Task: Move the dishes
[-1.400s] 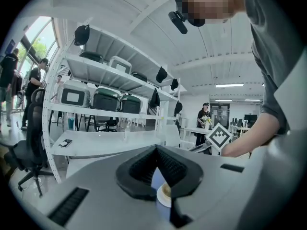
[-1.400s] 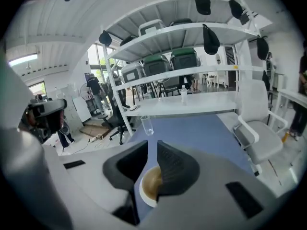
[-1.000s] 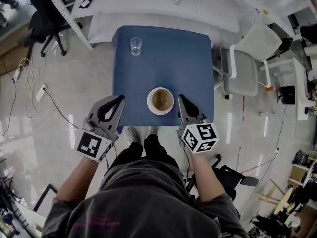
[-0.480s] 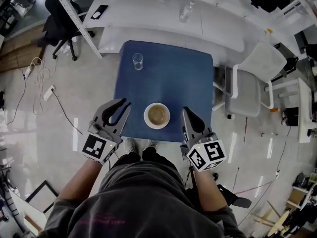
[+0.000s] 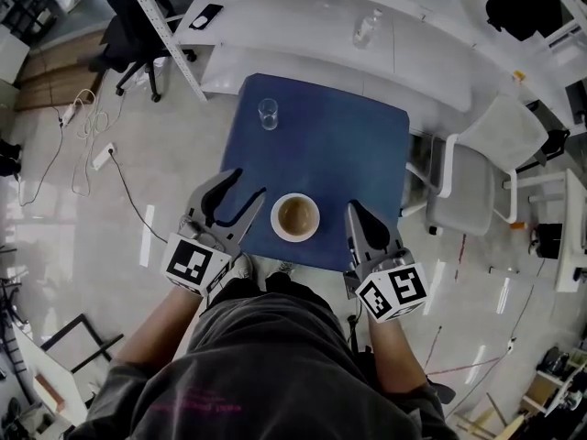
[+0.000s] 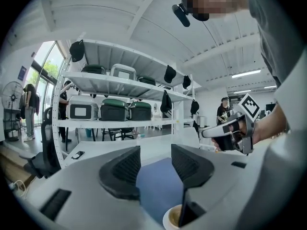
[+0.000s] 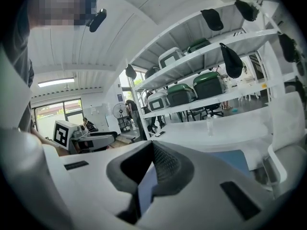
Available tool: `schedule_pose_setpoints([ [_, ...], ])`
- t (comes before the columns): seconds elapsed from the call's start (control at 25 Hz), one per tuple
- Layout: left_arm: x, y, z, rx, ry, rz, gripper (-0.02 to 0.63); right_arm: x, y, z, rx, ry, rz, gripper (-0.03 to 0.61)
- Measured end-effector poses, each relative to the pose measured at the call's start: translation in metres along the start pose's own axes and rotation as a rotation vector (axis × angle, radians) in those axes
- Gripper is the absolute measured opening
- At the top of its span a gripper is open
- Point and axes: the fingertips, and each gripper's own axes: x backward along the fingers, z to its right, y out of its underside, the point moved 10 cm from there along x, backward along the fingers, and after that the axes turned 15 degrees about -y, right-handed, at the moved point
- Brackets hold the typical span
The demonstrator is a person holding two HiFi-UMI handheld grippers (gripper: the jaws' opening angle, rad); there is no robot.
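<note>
At the left of the head view the person's left forearm reaches forward from the body. It carries the left hand-held gripper [image 5: 246, 186] at the near left corner of the blue table [image 5: 339, 145], angled inward toward the middle of the table. Its marker cube sits close to the wrist. Its jaws stand apart and have just been opening. In the left gripper view [image 6: 156, 163] only bare blue tabletop shows between the two ribbed pads, so they hold nothing.

At the table's far left corner, well apart from both tools, stands a clear drinking glass [image 5: 267, 113].

Just right of the left jaws is the white bowl [image 5: 295, 216], brown inside, upright on the table near its near edge. It lies between the two tools and neither touches it. In the left gripper view the bowl's rim [image 6: 171, 218] shows low in the frame, partly behind the right-hand jaw.

Further right, the right forearm mirrors the left one. The right hand-held gripper [image 5: 354, 212] points forward over the near right part of the table, leaning slightly inward, with its marker cube near the wrist. Its jaws are together at the tips with nothing held. In the right gripper view [image 7: 151, 150] the pads meet, with only a thin slit of blue table below them.

A white chair [image 5: 463, 186] stands beside the table's right edge.
</note>
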Motion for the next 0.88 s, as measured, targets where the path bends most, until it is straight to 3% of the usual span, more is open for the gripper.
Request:
schedule_pose_setpoints([
  [0.24, -0.015, 0.004, -0.002, 0.012, -0.032, -0.016, 0.279, -0.006, -0.002, 0.004, -0.009, -0.018, 0.011, 0.003],
  [0.6, -0.051, 0.039, -0.033, 0.018, -0.098, -0.102, 0.298, -0.026, 0.014, 0.014, -0.055, -0.031, -0.021, 0.003],
  [0.88, -0.104, 0.085, -0.073, -0.003, -0.059, -0.160, 0.302, -0.051, 0.029, 0.019, -0.072, 0.034, -0.081, 0.003],
])
